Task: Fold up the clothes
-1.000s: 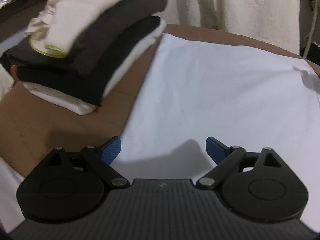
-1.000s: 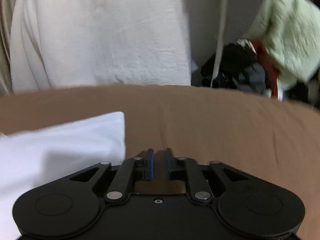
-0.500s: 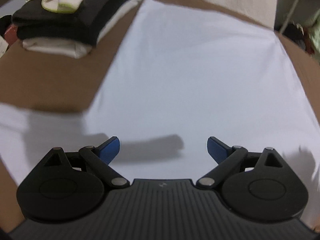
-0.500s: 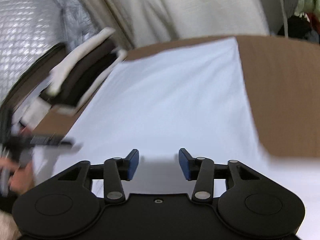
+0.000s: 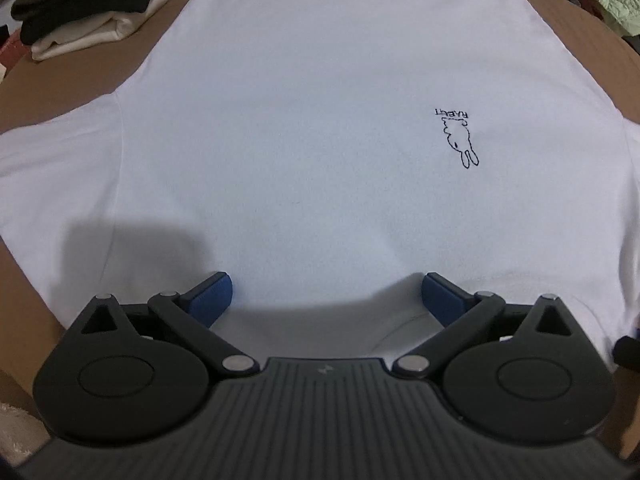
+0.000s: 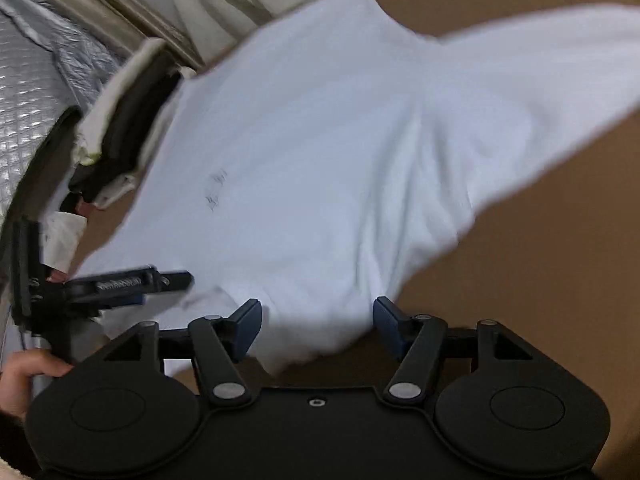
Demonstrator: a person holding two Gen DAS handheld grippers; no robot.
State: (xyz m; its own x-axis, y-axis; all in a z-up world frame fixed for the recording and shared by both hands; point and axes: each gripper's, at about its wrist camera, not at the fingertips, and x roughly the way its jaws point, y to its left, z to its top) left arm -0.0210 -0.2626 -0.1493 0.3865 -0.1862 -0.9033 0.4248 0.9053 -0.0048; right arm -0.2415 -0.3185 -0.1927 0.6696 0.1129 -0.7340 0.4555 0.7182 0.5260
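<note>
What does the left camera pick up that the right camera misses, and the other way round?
Only the left wrist view shows the small rabbit drawing sharply, with lettering beside it, and the left tool from behind, open over the shirt's collar end. Only the right wrist view shows the left tool from the side, a person's hand beneath it, the quilted silver sheet, and the right tool open at the shirt's edge. Both show the white T-shirt spread on the brown surface and the stack of folded clothes.
</note>
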